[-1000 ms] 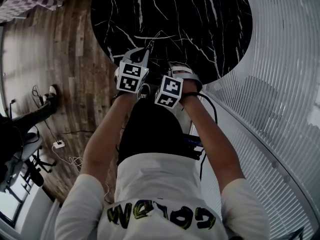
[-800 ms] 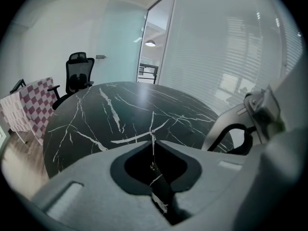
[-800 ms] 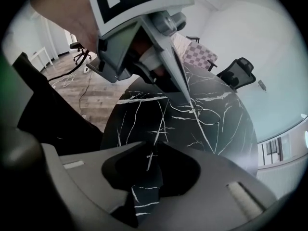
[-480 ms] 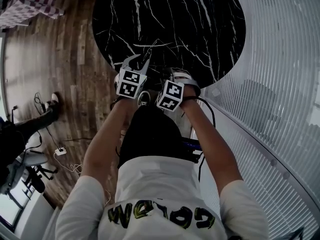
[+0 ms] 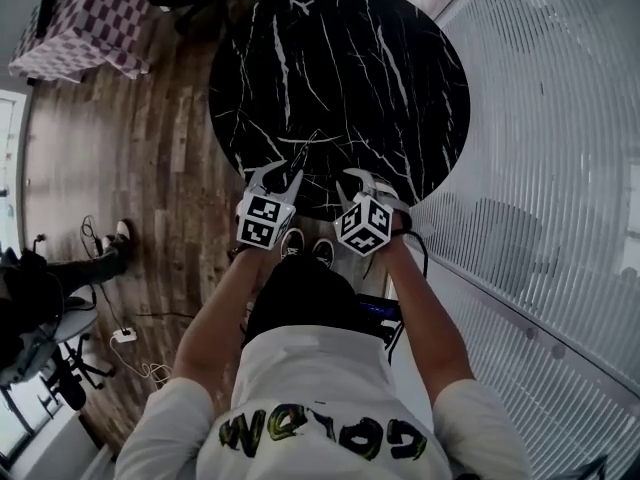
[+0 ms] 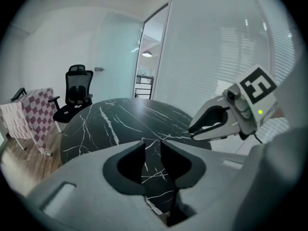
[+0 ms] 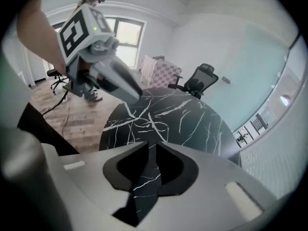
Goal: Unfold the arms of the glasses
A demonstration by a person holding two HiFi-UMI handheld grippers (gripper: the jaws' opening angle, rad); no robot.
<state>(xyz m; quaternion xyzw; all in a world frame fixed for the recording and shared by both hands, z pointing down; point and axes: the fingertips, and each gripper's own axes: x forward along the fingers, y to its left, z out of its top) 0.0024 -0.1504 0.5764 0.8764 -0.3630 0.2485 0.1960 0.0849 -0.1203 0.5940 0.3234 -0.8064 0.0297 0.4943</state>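
Observation:
I hold both grippers side by side in the air over the near edge of a round black marble table [image 5: 340, 68]. My left gripper [image 5: 283, 174] stands slightly open, with only the tabletop showing through the gap [image 6: 153, 143]. My right gripper [image 5: 365, 178] has just been closing; a narrow gap remains and nothing is between its jaws [image 7: 148, 146]. Each gripper shows in the other's view: the right gripper [image 6: 192, 129] and the left gripper [image 7: 135, 97]. I cannot pick out the glasses; thin pale lines [image 5: 300, 146] just beyond the fingertips could be a frame or marble veining.
A slatted glass wall [image 5: 540, 168] runs along the right. A checked cloth-covered table [image 5: 80, 18] and a black office chair [image 6: 77, 88] stand beyond the round table. Another person's leg [image 5: 90, 248] and floor cables [image 5: 130, 338] are at the left.
Both grippers have risen off the table's near edge and drawn slightly apart. The right gripper's marker cube has rolled. The head view now takes in the whole table.

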